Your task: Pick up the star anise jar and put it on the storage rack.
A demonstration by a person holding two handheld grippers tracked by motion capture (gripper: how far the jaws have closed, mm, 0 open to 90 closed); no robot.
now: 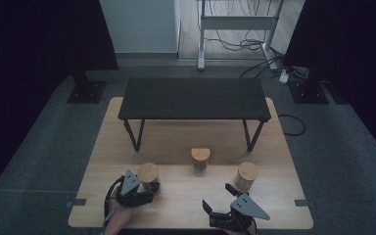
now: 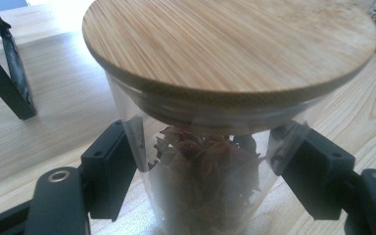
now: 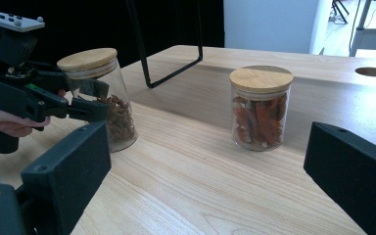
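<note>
High view: three jars, left claw [image 1: 149, 188] clamped on one jar [image 1: 148, 176], right claw [image 1: 215, 196] seemingly apart.

Black jaws clamp the star-anise jar [image 2: 205, 186] below its bamboo lid [image 2: 225, 44].

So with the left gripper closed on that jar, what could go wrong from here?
The left gripper clamps the smooth glass jar of star anise with a bamboo lid just below the lid, so it could slip when lifted. The lid may be loose and could drop if the jar tilts. Swinging right risks knocking the glass jar of red chillies.
</note>
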